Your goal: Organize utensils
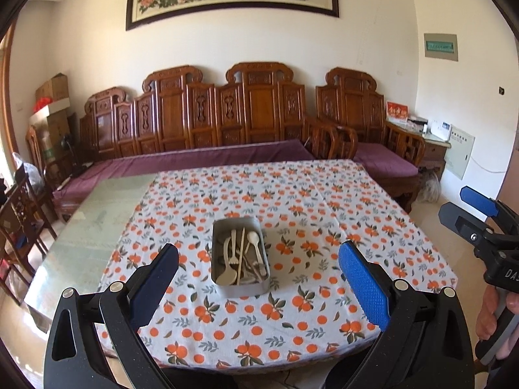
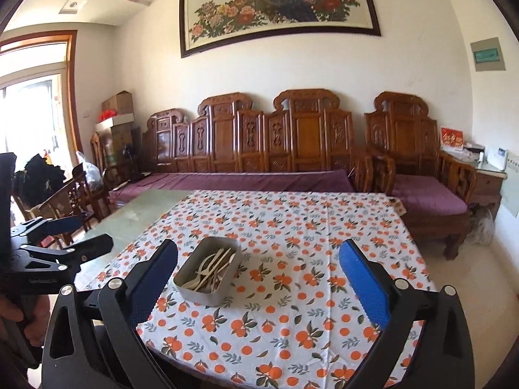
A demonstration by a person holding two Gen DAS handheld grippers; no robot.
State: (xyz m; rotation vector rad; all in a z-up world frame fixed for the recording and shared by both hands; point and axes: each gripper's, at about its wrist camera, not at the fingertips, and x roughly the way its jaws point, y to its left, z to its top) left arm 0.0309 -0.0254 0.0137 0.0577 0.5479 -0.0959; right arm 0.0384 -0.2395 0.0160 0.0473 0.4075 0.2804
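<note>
Left wrist view is showing the left gripper (image 1: 258, 270) hanging above the near edge of the worktop (image 1: 97, 223) with its jaws spread wide and nothing between them. Straight ahead, a metal tin (image 1: 240, 254) is sitting on the orange-patterned tablecloth (image 1: 324, 210), framed by the two blue finger pads. The tin is holding the utensils (image 1: 241, 259) — pale spoons, a fork and a chopstick-like stick, lying lengthwise and overlapping one another. At the right edge of this view the right gripper (image 1: 476, 214) is showing side-on, gripped by a hand (image 1: 493, 317), and is hovering off the side of the worktop, well apart from the tin.

Right wrist view is looking across the same cloth from further right. The right gripper (image 2: 258, 270) is likewise spread wide and carrying nothing, and the tin (image 2: 207, 270) is lying just inside its left finger, turned at an angle, with the utensils (image 2: 212, 270) piled in it. The left gripper (image 2: 74, 236) is appearing at the left edge — above the bare glass part of the worktop (image 2: 136, 217). Behind the worktop a carved wooden bench (image 2: 259, 136) with a purple cushion is standing along the wall.
</note>
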